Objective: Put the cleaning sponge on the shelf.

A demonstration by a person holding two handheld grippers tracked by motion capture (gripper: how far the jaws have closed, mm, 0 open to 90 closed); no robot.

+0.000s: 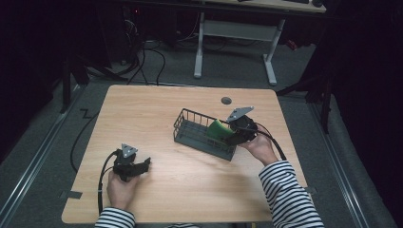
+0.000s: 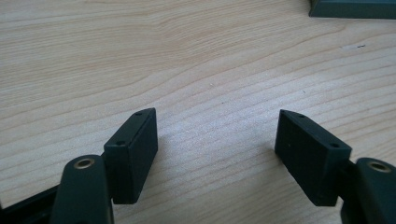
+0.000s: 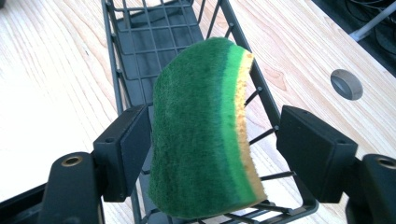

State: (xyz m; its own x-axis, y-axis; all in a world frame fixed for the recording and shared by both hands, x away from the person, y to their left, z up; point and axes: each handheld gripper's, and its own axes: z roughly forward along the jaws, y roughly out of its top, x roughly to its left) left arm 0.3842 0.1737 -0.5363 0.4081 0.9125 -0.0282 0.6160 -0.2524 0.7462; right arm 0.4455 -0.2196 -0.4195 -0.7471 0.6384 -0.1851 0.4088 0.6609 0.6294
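Note:
A green-and-yellow sponge [image 3: 196,116] stands on edge at the near end of a dark wire basket [image 3: 154,42], leaning on the basket's rim. My right gripper [image 3: 212,140] is open around it. Its left jaw touches the green face, while a gap separates its right jaw from the yellow side. In the high view the sponge [image 1: 218,129] sits at the right end of the basket [image 1: 190,130], with the right gripper [image 1: 233,135] against it. My left gripper [image 2: 215,140] is open over bare wood, nothing between its jaws; it rests at the front left [image 1: 142,166].
The wooden table [image 1: 157,109] has a round grey cable hole [image 1: 226,100] behind the basket. A corner of the basket [image 2: 350,8] lies far ahead in the left gripper view. Beyond the table are a white desk frame and floor cables.

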